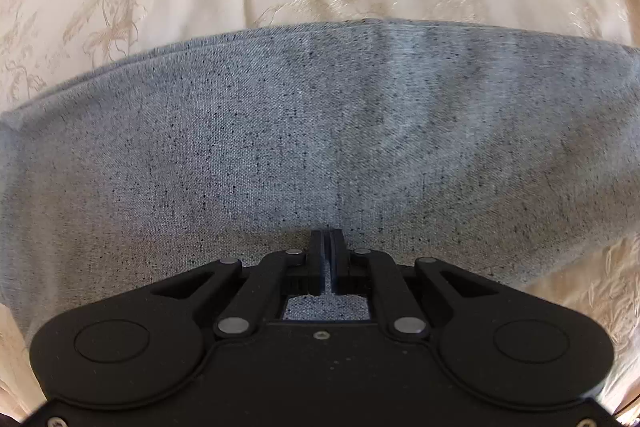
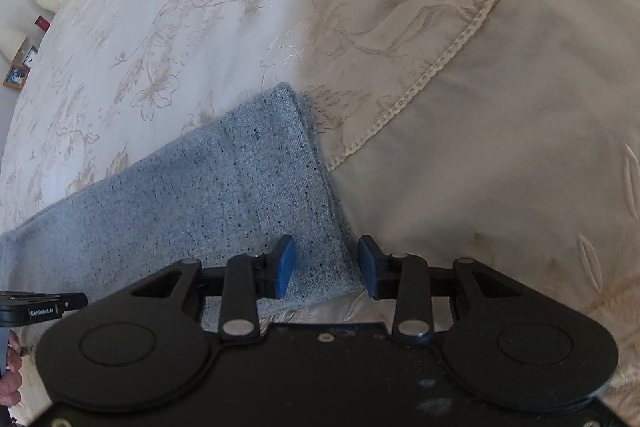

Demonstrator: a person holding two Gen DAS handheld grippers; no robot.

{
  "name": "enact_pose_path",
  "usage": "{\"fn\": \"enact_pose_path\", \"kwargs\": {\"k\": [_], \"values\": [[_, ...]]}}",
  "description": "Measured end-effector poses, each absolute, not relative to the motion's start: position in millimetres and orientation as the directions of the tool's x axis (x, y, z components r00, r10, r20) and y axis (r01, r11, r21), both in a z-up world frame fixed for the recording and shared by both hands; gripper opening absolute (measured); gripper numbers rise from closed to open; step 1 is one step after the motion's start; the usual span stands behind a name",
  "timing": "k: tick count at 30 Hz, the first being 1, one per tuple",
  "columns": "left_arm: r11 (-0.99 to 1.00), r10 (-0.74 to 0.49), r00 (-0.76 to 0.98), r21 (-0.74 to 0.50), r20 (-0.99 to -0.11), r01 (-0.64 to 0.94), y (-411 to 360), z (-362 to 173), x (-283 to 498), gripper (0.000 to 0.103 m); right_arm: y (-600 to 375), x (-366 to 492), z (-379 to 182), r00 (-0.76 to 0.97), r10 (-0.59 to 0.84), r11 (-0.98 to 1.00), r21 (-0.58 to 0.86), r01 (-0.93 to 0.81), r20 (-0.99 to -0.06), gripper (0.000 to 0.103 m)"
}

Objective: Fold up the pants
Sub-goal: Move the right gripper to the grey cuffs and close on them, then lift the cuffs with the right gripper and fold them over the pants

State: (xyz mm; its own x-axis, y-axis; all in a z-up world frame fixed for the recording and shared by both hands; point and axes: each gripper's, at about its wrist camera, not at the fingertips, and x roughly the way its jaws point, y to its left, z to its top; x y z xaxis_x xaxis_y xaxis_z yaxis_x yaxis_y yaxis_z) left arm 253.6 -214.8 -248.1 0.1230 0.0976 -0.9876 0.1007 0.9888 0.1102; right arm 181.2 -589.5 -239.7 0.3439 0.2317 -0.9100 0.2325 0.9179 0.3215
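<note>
While the speckled light-blue woven pants [image 2: 224,203] lie as a long flat band across the cream floral-embroidered bedspread [image 2: 168,27], we take the band's end edge as our reference for everything.

State of tools:
- left gripper [image 1: 328,247]: jaws together, only a thin slit between them, tips pointing down at the cloth mid-band, well away from the end edge. We can't tell whether a pinch of cloth sits between the tips; we read it as closed.
- right gripper [image 2: 327,265]: jaws apart, blue pads [image 2: 284,267] straddling the near corner of the end edge. One pad is over the cloth, the other over the bedspread just outside the edge. Pads not pressing on anything.

A lace trim line [image 2: 440,63] on the bedspread runs off diagonally beyond the end edge. Part of a hand [image 2: 10,379] and the other tool body show at the far side from that edge.

Our read: the step is taking hold of the end so we can fold the band over on itself.

How to do it well:
- Lower the right jaws until both layers at the corner are inside, not just the top one.
- Close fully before lifting.
- Keep the lace and bedspread out of the bite.
- Hold mid-band steady with the left as the crease line.
- Carry the end edge over low and square, so the edges stack.
</note>
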Motion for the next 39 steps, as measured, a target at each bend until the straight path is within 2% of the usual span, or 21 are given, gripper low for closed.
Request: {"fn": "enact_pose_path", "kwargs": {"k": [10, 14, 16, 17, 18, 19, 24, 32, 34, 39], "values": [[0.967, 0.156, 0.153, 0.183, -0.976, 0.178, -231.5, -263.1, 268.4, 0.007, -590.4, 211.2, -257.0, 0.332, 0.332, 0.900, 0.403, 0.170, -0.883, 0.043], [0.969, 0.143, 0.153, 0.170, -0.978, 0.180, -240.2, -262.8, 264.1, 0.007, -583.9, 219.3, -259.3, 0.325, 0.338, 0.901, 0.403, 0.159, -0.883, 0.045], [0.975, 0.123, 0.146, 0.147, -0.982, 0.167, -231.0, -256.7, 265.8, 0.008, -578.3, 221.0, -257.7, 0.327, 0.322, 0.916, 0.380, 0.132, -0.889, 0.039], [0.980, 0.107, 0.145, 0.130, -0.984, 0.154, -231.1, -249.1, 261.4, 0.008, -576.5, 220.5, -256.4, 0.328, 0.316, 0.921, 0.371, 0.120, -0.890, 0.025], [0.983, 0.089, 0.150, 0.111, -0.985, 0.144, -228.1, -242.7, 263.2, 0.009, -575.5, 219.3, -254.8, 0.326, 0.323, 0.920, 0.376, 0.112, -0.888, 0.016], [0.986, 0.074, 0.158, 0.096, -0.985, 0.139, -224.8, -235.6, 265.6, 0.010, -575.8, 216.4, -251.6, 0.333, 0.325, 0.917, 0.380, 0.118, -0.885, 0.014], [0.987, 0.044, 0.221, 0.077, -0.974, 0.140, -223.8, -214.5, 283.2, 0.012, -568.5, 206.7, -227.9, 0.387, 0.288, 0.927, 0.357, 0.119, -0.876, 0.012], [0.996, 0.065, 0.166, 0.075, -0.984, 0.053, -231.1, -252.9, 344.8, 0.012, -560.9, 199.0, -198.4, 0.435, 0.278, 0.919, 0.368, 0.138, -0.857, 0.012], [0.997, 0.064, 0.137, 0.070, -0.988, 0.040, -229.3, -265.3, 353.9, 0.008, -560.4, 198.0, -194.7, 0.439, 0.281, 0.919, 0.371, 0.133, -0.854, 0.012], [0.998, 0.039, 0.150, 0.047, -0.988, 0.047, -225.3, -251.1, 359.4, 0.008, -555.7, 197.9, -185.8, 0.448, 0.284, 0.920, 0.373, 0.122, -0.848, 0.012]]}}
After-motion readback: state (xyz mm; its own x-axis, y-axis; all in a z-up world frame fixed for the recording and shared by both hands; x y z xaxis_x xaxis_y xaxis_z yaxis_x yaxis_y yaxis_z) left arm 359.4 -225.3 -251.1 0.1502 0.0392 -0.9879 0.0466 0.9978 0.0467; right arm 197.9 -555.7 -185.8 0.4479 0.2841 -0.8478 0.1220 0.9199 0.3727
